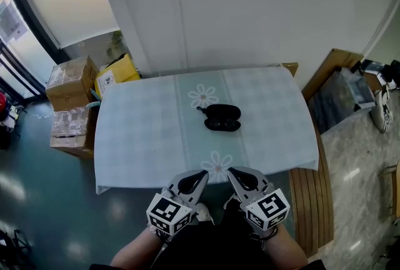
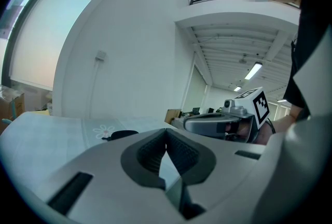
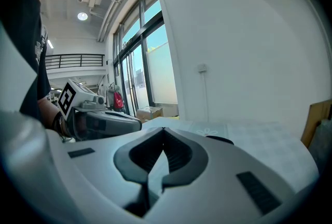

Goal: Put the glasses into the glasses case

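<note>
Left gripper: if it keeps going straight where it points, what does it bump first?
Most likely the black case on the table. The left gripper points across the table from its near edge. In its own view the case lies slightly left of its tips, so it might slip past to the wall.

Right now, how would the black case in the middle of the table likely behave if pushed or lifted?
The black case looks small, rounded and rigid, so it probably lifts light and keeps its shape. It seems to lie open in two lobes, so lifting one half may swing the other. On the tablecloth, a push could wrinkle the cloth.
</note>
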